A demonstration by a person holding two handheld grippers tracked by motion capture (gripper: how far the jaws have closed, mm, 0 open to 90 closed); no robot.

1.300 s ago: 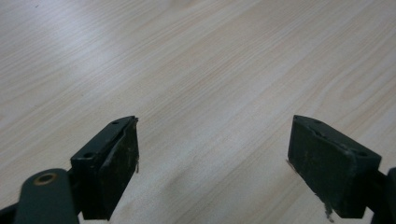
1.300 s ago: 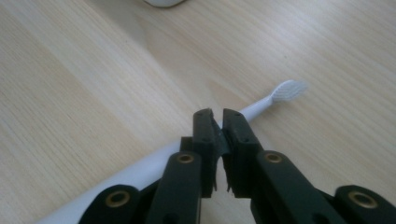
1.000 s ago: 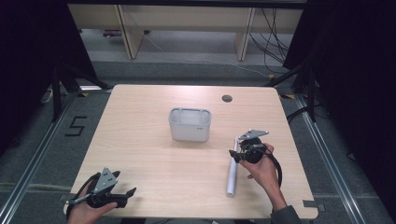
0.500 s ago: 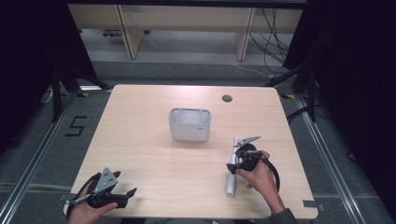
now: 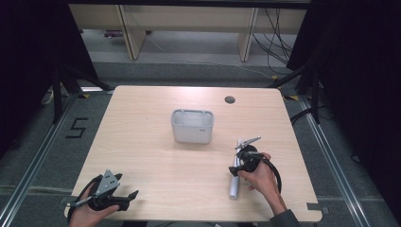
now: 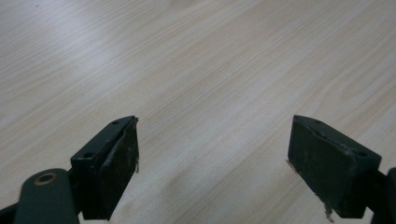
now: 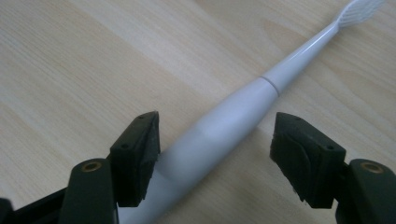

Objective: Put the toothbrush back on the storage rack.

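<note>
A white electric toothbrush [image 5: 234,188] lies on the wooden table [image 5: 142,142] at the right, with its head pointing away from the person. My right gripper [image 5: 239,163] is lowered over its handle. In the right gripper view the handle [image 7: 261,93] runs between the jaws of the right gripper [image 7: 215,154]. These jaws have just been closing a little, but they still stand apart and neither pad presses on the handle. My left gripper [image 5: 130,198] rests at the front left corner. Its jaws are wide open over bare wood in the left gripper view [image 6: 212,158].
A grey open-topped bin [image 5: 191,135] stands in the middle of the table, left of the toothbrush head. A small round cable hole [image 5: 230,100] sits near the far edge. Dark floor and shelving lie beyond the table.
My right gripper has moved a little toward the near edge along the toothbrush and settled over its handle. The left gripper and the bin have not moved.
</note>
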